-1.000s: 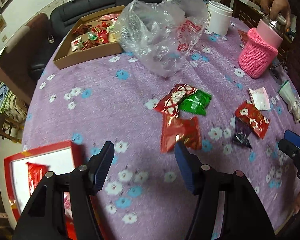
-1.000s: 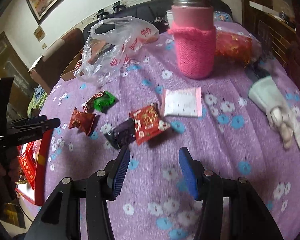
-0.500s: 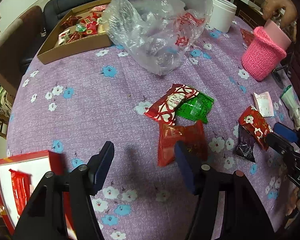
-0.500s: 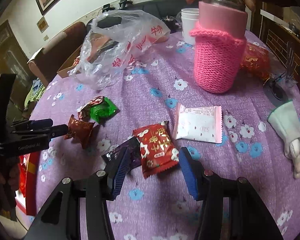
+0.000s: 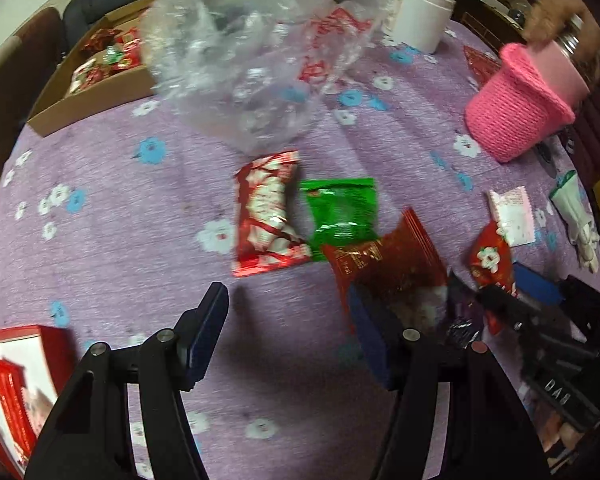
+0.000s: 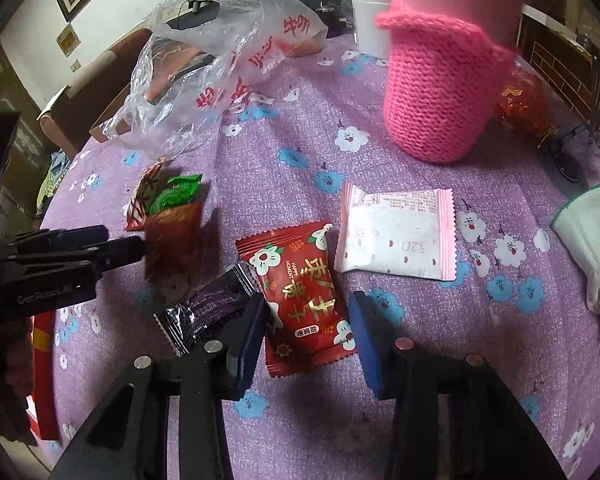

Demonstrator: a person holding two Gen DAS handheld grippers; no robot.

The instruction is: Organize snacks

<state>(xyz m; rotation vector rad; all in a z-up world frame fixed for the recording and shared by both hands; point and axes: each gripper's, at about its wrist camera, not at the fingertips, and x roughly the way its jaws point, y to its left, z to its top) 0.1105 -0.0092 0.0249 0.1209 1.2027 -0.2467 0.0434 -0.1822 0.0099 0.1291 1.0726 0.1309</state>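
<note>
So six loose snacks on the desk [image 6: 260, 152]: right gripper [image 6: 306, 320] closing around a red pack [image 6: 300, 300], not pinching; left gripper [image 5: 288, 328] released.

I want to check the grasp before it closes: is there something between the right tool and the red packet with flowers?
Nothing visible. The right tool already straddles the red flowered packet, jaws closing with the packet between them. The dark purple packet lies just outside one finger, partly under the red packet's edge.
</note>
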